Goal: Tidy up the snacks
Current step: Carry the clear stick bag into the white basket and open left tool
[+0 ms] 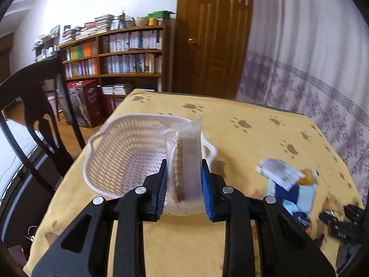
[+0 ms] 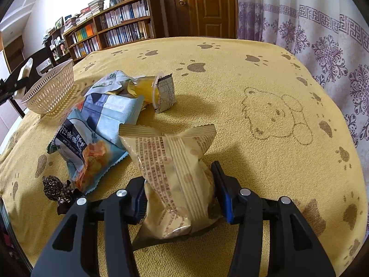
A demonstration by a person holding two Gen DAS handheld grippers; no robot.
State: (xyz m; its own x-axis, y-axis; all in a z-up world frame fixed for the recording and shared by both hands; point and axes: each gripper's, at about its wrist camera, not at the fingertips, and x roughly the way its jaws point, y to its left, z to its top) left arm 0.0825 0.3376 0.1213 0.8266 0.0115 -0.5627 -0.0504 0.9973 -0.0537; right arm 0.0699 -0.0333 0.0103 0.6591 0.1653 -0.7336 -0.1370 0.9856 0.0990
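Note:
My left gripper [image 1: 183,180] is shut on a clear packet with a brown snack bar [image 1: 184,161], held upright over the near rim of the white slotted basket [image 1: 120,152]. My right gripper [image 2: 178,194] is shut on a tan snack packet [image 2: 170,168] low over the yellow tablecloth. A pile of snacks lies left of it: a blue-white pack [image 2: 110,113], a dark blue chip bag [image 2: 80,152], an orange jelly cup [image 2: 144,88], a grey wrapped piece [image 2: 165,92] and a dark brown wrapped candy [image 2: 54,188]. The basket [image 2: 49,87] shows at far left in the right wrist view.
The table carries a yellow paw-print cloth [image 2: 253,87]. A black chair [image 1: 34,106] stands at the table's left edge. Bookshelves [image 1: 115,55], a wooden door [image 1: 216,37] and a patterned curtain [image 2: 311,34] lie beyond. The snack pile [image 1: 288,184] sits right of my left gripper.

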